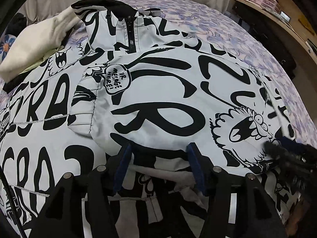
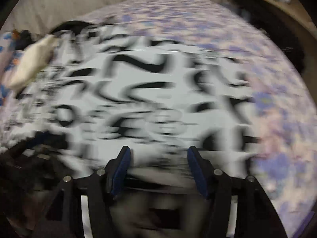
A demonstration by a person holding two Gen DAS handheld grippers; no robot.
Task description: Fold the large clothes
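Left gripper (image 1: 158, 148) hovering with jaws standing apart and gripping nothing, white jacket with black graffiti lettering (image 1: 158, 91) lying spread just beyond them, right gripper (image 2: 158, 152) likewise gaping over the blurred jacket (image 2: 138, 91), purple floral bedspread (image 1: 227, 31) lying past it, cream garment (image 1: 35, 43) sitting far left.

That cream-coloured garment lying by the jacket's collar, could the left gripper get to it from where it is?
Probably yes. The left gripper hangs open over the printed jacket, and the cream garment lies uncovered on the bed beyond. Nothing stands between; it would just need a long reach across the jacket.
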